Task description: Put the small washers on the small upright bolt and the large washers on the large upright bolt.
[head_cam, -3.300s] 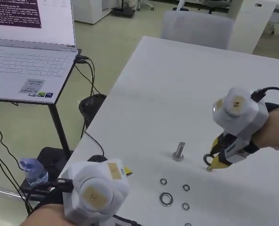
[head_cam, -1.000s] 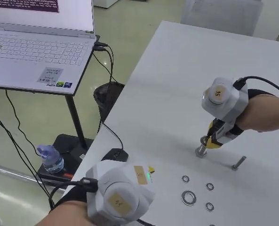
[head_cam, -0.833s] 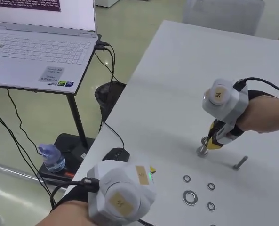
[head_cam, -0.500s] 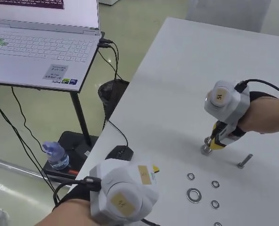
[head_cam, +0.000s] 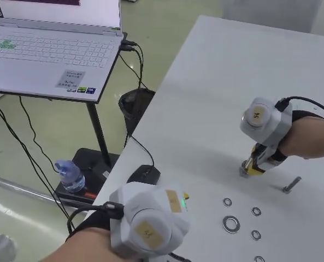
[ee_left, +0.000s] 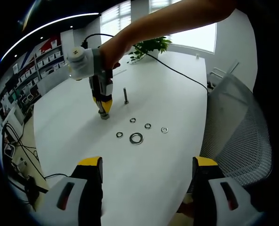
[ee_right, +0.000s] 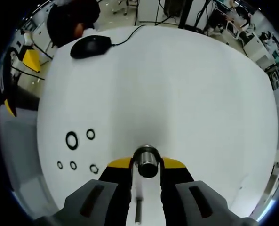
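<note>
My right gripper [head_cam: 250,168] [ee_right: 147,170] points down over the large upright bolt [head_cam: 242,171] [ee_right: 147,159], whose round top sits between its yellow-tipped jaws. A large washer seems to ring the bolt top there, with the jaws shut on it. The small bolt [head_cam: 292,184] [ee_left: 125,95] stands just right of it and looks upright in the left gripper view. One large washer [head_cam: 231,224] [ee_right: 72,140] and several small washers [head_cam: 256,211] [ee_left: 147,125] lie flat on the white table [head_cam: 216,93]. My left gripper [ee_left: 146,186] is open and holds nothing, near the table's front edge.
A black mouse [head_cam: 144,174] [ee_right: 91,47] and its cable lie at the table's left edge. A laptop [head_cam: 47,54] sits on a stand to the left, with a water bottle [head_cam: 69,174] on the floor. A mesh chair [ee_left: 238,136] stands beside the table.
My right gripper carried the large washer from beside the large bolt to above it, then lowered onto the bolt top. The head camera shifted; the left gripper stayed low and open.
</note>
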The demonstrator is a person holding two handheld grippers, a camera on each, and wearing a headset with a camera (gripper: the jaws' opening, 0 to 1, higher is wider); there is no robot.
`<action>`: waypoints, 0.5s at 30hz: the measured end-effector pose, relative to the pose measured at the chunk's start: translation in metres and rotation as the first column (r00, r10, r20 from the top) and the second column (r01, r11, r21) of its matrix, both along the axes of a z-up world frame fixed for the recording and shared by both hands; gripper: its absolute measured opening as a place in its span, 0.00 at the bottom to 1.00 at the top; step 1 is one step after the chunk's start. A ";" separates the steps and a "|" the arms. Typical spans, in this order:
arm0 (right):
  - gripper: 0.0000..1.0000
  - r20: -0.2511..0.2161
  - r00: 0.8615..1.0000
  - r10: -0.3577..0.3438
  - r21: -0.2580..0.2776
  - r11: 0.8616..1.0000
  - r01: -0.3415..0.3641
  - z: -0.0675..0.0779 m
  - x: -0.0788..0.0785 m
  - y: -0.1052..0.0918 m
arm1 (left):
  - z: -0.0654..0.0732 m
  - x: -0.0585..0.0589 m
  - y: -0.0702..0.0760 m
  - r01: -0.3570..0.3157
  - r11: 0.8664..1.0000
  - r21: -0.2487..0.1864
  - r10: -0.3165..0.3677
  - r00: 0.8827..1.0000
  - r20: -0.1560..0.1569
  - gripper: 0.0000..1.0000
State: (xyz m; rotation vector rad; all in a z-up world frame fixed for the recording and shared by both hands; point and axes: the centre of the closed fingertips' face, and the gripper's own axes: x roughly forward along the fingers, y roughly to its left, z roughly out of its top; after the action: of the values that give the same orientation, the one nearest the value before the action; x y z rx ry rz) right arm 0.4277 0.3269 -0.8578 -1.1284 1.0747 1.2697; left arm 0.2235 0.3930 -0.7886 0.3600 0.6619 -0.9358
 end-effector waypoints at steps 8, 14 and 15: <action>0.23 -0.006 1.000 -0.003 -0.005 1.000 0.003 -0.008 -0.002 0.003 | -0.001 0.001 0.001 0.002 1.000 0.001 -0.002 1.000 0.003 0.77; 0.23 -0.003 1.000 -0.011 0.002 1.000 0.011 -0.008 -0.002 0.005 | -0.003 0.001 0.002 0.005 1.000 0.009 -0.005 1.000 0.000 0.76; 0.23 -0.004 1.000 -0.012 0.002 1.000 0.012 -0.008 -0.001 0.005 | -0.003 0.001 0.002 0.007 1.000 0.011 -0.007 1.000 0.000 0.76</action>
State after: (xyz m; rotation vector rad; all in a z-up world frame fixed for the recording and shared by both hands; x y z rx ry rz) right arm 0.4263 0.3316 -0.8655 -1.1172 1.0813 1.2638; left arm 0.2241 0.3949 -0.7916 0.3724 0.6667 -0.9396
